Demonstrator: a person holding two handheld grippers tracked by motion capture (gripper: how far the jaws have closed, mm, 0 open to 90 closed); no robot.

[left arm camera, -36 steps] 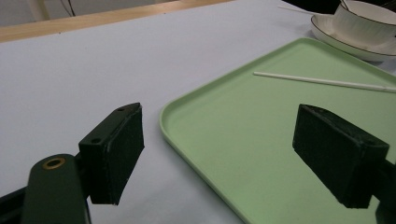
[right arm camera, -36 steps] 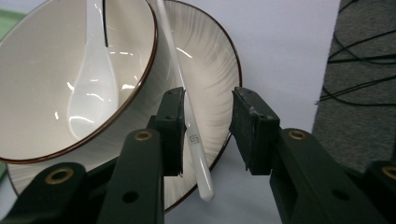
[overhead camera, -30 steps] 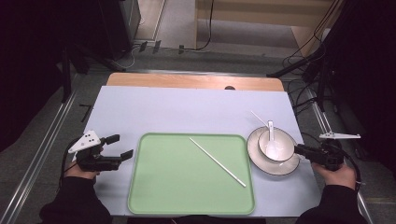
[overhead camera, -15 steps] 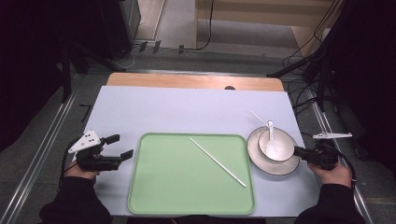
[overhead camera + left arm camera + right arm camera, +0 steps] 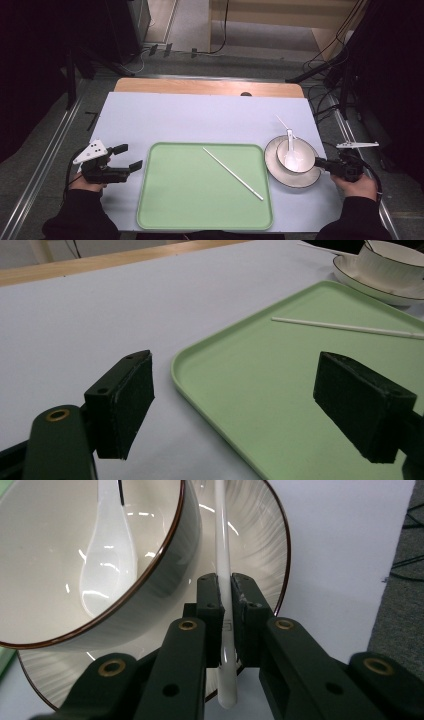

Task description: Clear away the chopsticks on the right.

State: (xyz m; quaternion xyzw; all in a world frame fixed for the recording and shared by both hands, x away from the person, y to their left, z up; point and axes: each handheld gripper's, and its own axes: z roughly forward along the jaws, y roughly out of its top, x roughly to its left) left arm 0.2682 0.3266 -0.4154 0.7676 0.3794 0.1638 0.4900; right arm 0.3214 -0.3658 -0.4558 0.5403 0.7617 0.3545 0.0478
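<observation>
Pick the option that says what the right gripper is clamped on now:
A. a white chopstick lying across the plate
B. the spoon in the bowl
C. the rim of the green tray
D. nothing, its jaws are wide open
A: in the right gripper view the right gripper has its jaws shut on a white chopstick that runs over the plate beside the bowl.

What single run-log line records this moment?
left gripper: open, beside tray | right gripper: shut on chopstick over plate | bowl: holds spoon
</observation>
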